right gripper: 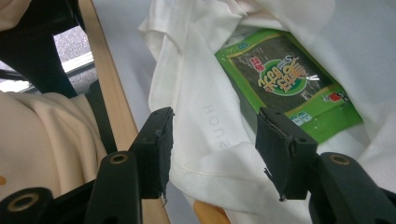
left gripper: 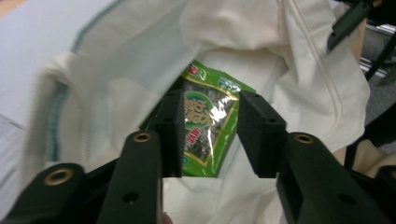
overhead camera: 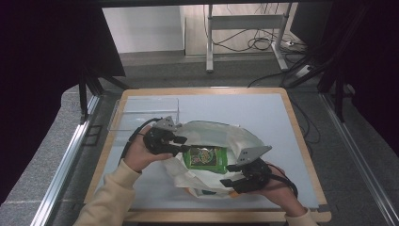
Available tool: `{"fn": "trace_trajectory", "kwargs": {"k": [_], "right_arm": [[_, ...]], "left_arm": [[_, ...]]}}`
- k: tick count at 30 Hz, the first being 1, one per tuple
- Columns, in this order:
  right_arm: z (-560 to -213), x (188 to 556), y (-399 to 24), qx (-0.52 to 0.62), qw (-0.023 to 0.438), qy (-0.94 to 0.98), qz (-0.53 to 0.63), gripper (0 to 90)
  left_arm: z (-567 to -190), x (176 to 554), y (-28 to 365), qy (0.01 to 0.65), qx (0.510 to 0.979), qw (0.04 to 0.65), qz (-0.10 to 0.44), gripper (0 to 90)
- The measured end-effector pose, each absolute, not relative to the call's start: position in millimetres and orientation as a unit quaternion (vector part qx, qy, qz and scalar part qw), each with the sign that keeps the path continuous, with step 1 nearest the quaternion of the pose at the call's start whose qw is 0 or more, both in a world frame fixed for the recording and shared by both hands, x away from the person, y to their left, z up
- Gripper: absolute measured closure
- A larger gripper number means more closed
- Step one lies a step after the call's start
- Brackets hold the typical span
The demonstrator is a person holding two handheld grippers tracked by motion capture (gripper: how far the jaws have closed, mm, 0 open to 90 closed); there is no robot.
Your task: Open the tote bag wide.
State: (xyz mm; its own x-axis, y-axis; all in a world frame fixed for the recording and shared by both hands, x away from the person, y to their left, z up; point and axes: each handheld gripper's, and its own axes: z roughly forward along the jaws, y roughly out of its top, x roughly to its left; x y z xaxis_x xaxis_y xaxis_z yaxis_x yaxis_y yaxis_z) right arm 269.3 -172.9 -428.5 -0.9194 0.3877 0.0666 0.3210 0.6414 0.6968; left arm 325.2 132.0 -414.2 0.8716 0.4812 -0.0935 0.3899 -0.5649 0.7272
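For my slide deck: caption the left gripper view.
Open hand-held gripper poised at a green snack packet lying inside a white cloth bag.

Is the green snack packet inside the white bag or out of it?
Inside. The green snack packet lies flat in the open mouth of the white bag, with cloth folded up around its edges.

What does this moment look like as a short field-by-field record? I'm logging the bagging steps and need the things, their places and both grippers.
work in hand: green snack packet going into white cloth bag
packet: lies flat inside the bag's opening, label up
bag: lies on the grey mat, mouth spread wide
left gripper: jaws open to either side of the packet's end, pads not pressing
right gripper: open, bag's near edge between the jaws
clear tray: far left of the mat
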Motion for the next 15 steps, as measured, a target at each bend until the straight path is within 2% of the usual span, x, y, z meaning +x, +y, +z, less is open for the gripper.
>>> {"fn": "trace_trajectory", "kwargs": {"k": [2, 3, 9, 15], "right_arm": [[-429, 270, -173, 0.198, 0.045, 0.904, 0.376, 46.5], [-429, 271, -174, 0.202, 0.047, 0.903, 0.376, 46.7], [-429, 273, -173, 0.21, 0.05, 0.901, 0.377, 46.9], [-428, 279, -168, 0.229, 0.053, 0.895, 0.379, 47.5]], "left_arm": [[-416, 324, 132, 0.245, 0.885, 0.392, 0.059, 66.7], [-418, 323, 132, 0.245, 0.886, 0.389, 0.058, 72.6], [-424, 316, 136, 0.243, 0.888, 0.388, 0.043, 87.1], [-430, 313, 137, 0.243, 0.889, 0.388, 0.029, 89.9]]}}
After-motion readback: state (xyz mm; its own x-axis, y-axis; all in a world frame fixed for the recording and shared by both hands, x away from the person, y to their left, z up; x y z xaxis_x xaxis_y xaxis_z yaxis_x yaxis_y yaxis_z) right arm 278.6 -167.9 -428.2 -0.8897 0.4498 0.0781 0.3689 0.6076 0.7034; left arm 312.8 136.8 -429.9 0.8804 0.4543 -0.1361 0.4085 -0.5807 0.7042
